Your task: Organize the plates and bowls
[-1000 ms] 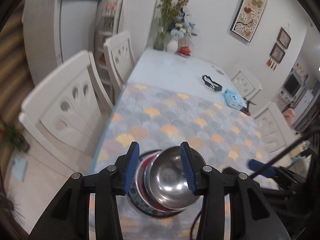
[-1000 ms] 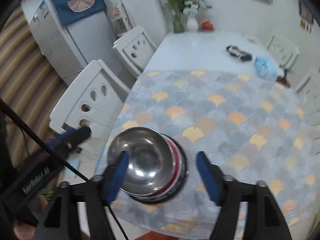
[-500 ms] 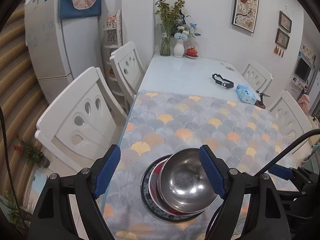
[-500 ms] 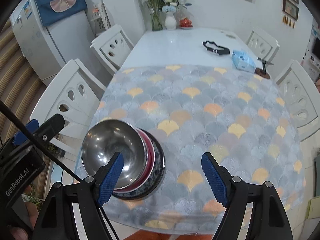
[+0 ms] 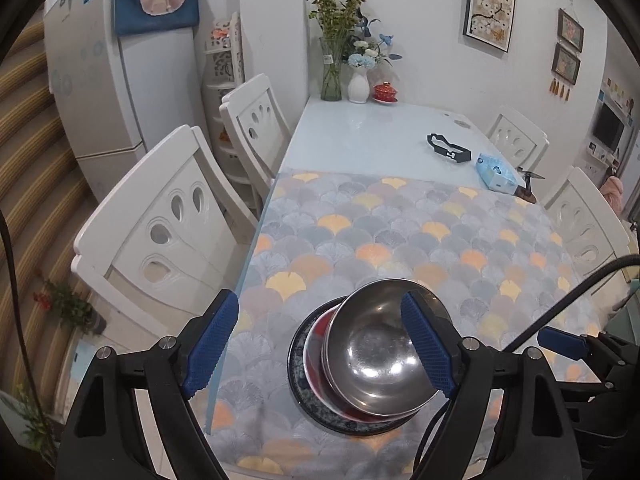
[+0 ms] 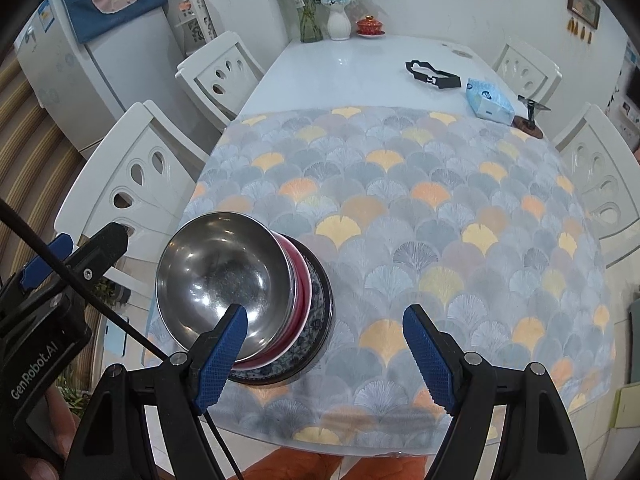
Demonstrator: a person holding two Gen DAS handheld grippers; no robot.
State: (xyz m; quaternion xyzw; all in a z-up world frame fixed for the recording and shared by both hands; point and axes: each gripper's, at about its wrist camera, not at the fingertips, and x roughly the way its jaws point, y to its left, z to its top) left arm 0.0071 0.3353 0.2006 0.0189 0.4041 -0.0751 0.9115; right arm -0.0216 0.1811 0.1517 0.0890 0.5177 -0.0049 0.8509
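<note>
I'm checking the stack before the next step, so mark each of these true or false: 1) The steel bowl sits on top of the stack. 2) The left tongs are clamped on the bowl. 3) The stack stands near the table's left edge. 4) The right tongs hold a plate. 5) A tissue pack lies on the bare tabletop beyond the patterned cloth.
1) True: the steel bowl tops a red dish on a dark patterned plate.
2) False: the left tongs are opening; their pads stand clear of the bowl.
3) True.
4) False: the right tongs are open and hold nothing.
5) True: the tissue pack lies there.
</note>
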